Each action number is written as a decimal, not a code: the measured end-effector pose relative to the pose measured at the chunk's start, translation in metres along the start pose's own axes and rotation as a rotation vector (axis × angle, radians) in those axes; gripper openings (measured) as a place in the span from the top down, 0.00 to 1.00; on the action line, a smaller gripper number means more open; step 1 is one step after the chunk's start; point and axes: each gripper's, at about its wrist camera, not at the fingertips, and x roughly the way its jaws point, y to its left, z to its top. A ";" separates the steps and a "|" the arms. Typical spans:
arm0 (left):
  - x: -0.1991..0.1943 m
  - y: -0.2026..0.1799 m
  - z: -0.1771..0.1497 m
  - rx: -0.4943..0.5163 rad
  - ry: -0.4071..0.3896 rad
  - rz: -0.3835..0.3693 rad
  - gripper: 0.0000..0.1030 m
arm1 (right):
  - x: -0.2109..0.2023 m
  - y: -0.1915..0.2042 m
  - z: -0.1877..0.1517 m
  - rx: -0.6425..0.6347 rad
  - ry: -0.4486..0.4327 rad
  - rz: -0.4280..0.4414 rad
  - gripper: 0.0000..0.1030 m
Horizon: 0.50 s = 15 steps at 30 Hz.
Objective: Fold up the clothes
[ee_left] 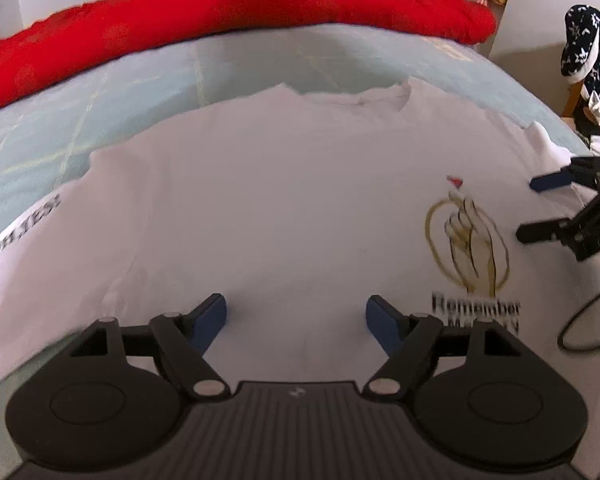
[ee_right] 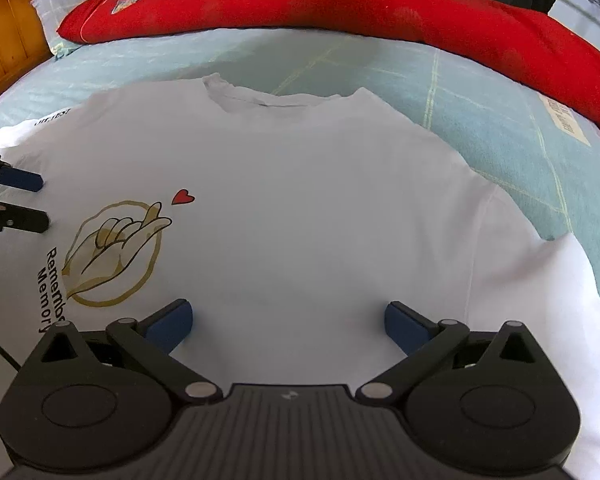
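Your left gripper [ee_left: 296, 320] and right gripper [ee_right: 288, 320] hover with jaws spread, empty, over the white printed cotton T-shirt [ee_right: 300, 208] lying flat on the pale blue checked bedsheet [ee_right: 520, 152]. Soft, light fabric likely; pinch a sleeve edge. Beyond the shirt: the long red quilt [ee_right: 380, 12].

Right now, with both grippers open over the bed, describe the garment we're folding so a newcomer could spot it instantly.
Start at the long red quilt along the far side of the light blue bedsheet. In front of it, spread flat, lies the white short-sleeved T-shirt. Its print, a gold ring around a finger-heart hand with a small red heart, sets it apart from the other fabrics here.
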 end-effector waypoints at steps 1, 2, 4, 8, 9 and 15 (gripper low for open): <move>-0.005 0.002 -0.006 -0.004 0.019 0.006 0.25 | -0.002 -0.001 0.001 -0.008 0.006 0.005 0.00; -0.012 0.004 -0.014 -0.015 0.043 0.013 0.25 | -0.003 -0.002 -0.001 -0.014 0.009 0.011 0.00; -0.025 0.007 -0.032 -0.041 0.090 0.027 0.25 | -0.002 -0.005 -0.002 -0.025 0.012 0.019 0.00; -0.046 0.009 -0.059 -0.085 0.165 0.050 0.25 | 0.001 -0.007 -0.001 -0.031 0.019 0.021 0.00; -0.051 0.008 -0.062 -0.092 0.177 0.057 0.26 | 0.001 -0.006 -0.001 -0.031 0.020 0.018 0.00; -0.055 -0.006 -0.054 -0.081 0.166 -0.029 0.26 | 0.000 -0.005 -0.003 -0.036 0.019 0.012 0.00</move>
